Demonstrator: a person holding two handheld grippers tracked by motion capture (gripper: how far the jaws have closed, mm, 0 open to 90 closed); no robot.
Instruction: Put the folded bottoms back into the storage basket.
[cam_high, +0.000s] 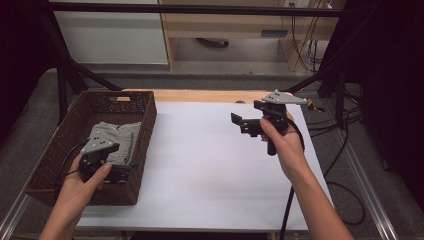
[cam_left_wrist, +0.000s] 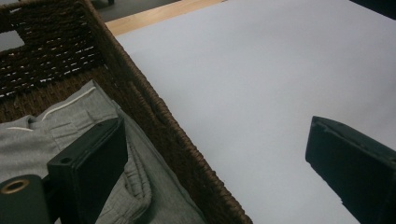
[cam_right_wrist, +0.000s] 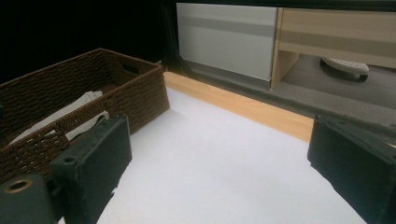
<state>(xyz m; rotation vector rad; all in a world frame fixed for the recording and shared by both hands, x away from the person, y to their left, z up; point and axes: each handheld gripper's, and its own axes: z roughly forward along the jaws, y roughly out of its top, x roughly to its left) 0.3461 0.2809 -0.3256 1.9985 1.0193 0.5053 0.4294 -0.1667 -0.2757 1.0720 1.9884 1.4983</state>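
Observation:
A brown wicker basket (cam_high: 59, 131) stands at the table's left end with a folded grey garment (cam_high: 119, 135) inside it. My left gripper (cam_high: 122, 167) hovers over the basket's near right corner. It is open, with one jaw above the garment (cam_left_wrist: 28, 149), the other out over the white table top, and the basket's right wall (cam_left_wrist: 154, 107) running between them. My right gripper (cam_high: 239, 124) is held up above the right side of the table, pointing left toward the basket (cam_right_wrist: 135, 88). It is open with nothing between its jaws.
The white table top (cam_high: 200, 165) stretches bare from the basket to the right edge, with a wooden strip (cam_high: 200, 95) along its far side. Black frame poles and cables (cam_high: 345, 115) stand off the right end. A white cabinet (cam_right_wrist: 224, 37) is behind the table.

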